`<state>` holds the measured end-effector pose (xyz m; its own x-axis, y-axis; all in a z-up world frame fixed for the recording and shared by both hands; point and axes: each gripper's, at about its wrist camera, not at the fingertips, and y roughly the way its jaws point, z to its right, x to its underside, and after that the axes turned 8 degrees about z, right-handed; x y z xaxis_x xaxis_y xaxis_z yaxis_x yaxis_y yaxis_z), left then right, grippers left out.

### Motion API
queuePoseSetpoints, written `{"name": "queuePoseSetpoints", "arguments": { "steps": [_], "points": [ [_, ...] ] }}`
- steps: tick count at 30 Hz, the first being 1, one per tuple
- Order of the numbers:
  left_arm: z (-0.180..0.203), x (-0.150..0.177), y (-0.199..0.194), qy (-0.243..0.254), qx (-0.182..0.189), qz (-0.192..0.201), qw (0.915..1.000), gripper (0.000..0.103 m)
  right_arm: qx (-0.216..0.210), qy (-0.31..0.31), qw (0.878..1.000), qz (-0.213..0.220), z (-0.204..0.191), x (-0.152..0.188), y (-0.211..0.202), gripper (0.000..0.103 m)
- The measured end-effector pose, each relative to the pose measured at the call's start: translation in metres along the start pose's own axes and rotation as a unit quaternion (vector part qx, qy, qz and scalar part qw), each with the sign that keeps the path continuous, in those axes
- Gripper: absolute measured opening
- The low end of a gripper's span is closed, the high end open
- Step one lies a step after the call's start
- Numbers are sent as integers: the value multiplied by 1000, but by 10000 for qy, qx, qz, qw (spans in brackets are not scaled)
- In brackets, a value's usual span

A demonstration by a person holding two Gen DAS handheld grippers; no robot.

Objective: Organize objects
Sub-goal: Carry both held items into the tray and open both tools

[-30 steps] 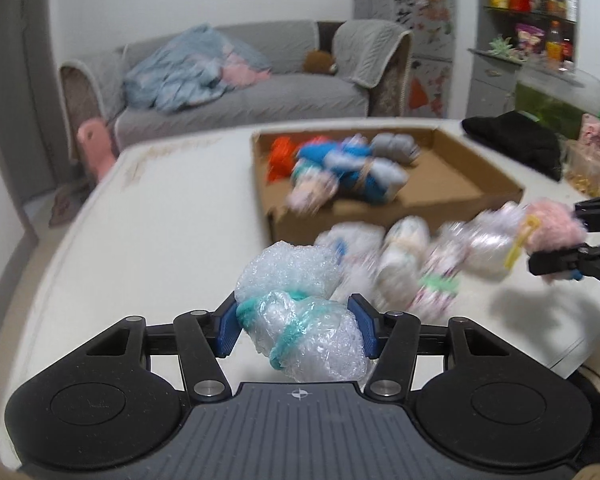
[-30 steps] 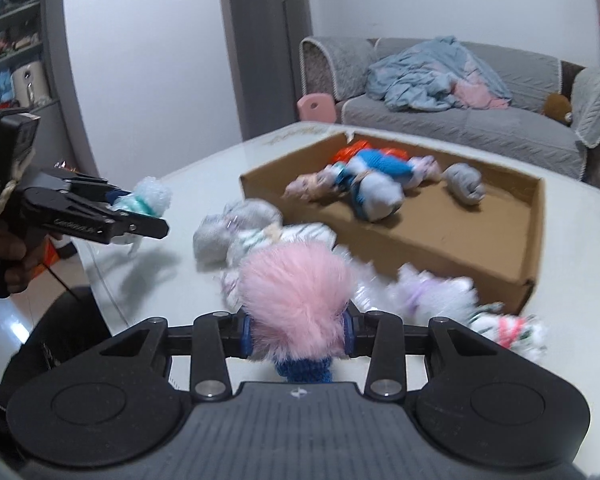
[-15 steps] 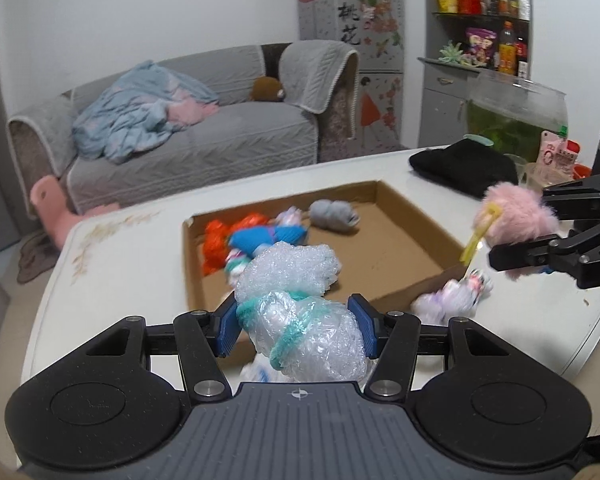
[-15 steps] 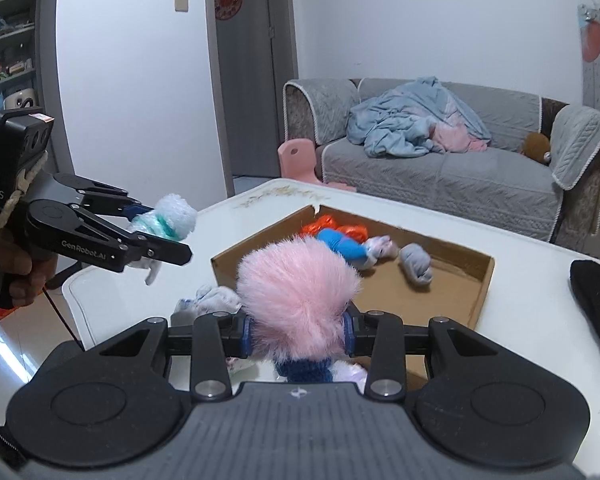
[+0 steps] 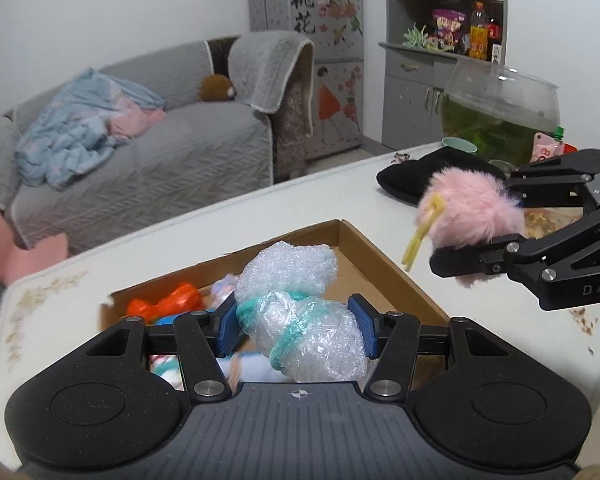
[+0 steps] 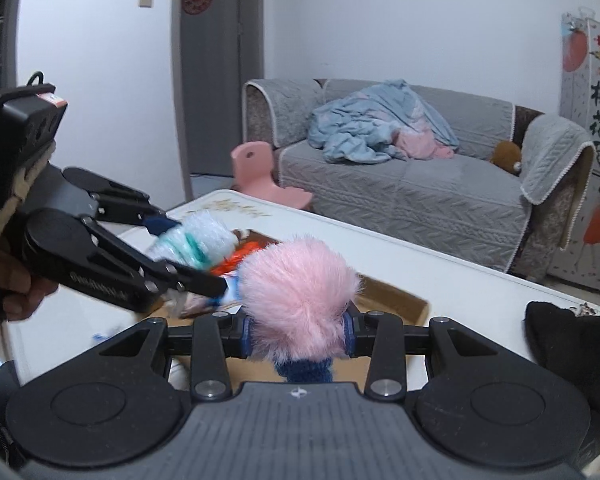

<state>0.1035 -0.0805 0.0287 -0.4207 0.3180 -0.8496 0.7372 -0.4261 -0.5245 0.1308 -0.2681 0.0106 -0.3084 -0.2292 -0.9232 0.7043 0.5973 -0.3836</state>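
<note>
My left gripper is shut on a bubble-wrap bundle tied with a teal band, held above the near part of the cardboard box. It also shows in the right wrist view. My right gripper is shut on a fluffy pink pompom with a dark blue knitted end, above the box's right side; the pompom also shows in the left wrist view. Inside the box lie an orange bundle and other wrapped bundles, partly hidden.
The box sits on a white table. A black cloth and a glass fish bowl stand at the table's far right. A grey sofa and a pink child's chair stand beyond.
Both grippers have risen and moved forward over the box with their loads. The loose bundles in front of the box have dropped out of view.
</note>
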Motion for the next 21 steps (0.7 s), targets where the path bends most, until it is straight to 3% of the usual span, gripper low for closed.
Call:
{"name": "queuePoseSetpoints", "arguments": {
  "steps": [8, 13, 21],
  "points": [
    [-11, 10, 91, -217, 231, -707, 9970, 62, 72, 121, 9986, -507, 44, 1, 62, 36],
    [-17, 21, 128, -218, 254, -1022, 9942, 62, 69, 130, 9962, -856, 59, 12, 93, 36],
    [-27, 28, 157, -136, 114, -1113, 9936, 62, 45, 51, 9925, -1224, 65, 27, 123, 36]
  ]
}}
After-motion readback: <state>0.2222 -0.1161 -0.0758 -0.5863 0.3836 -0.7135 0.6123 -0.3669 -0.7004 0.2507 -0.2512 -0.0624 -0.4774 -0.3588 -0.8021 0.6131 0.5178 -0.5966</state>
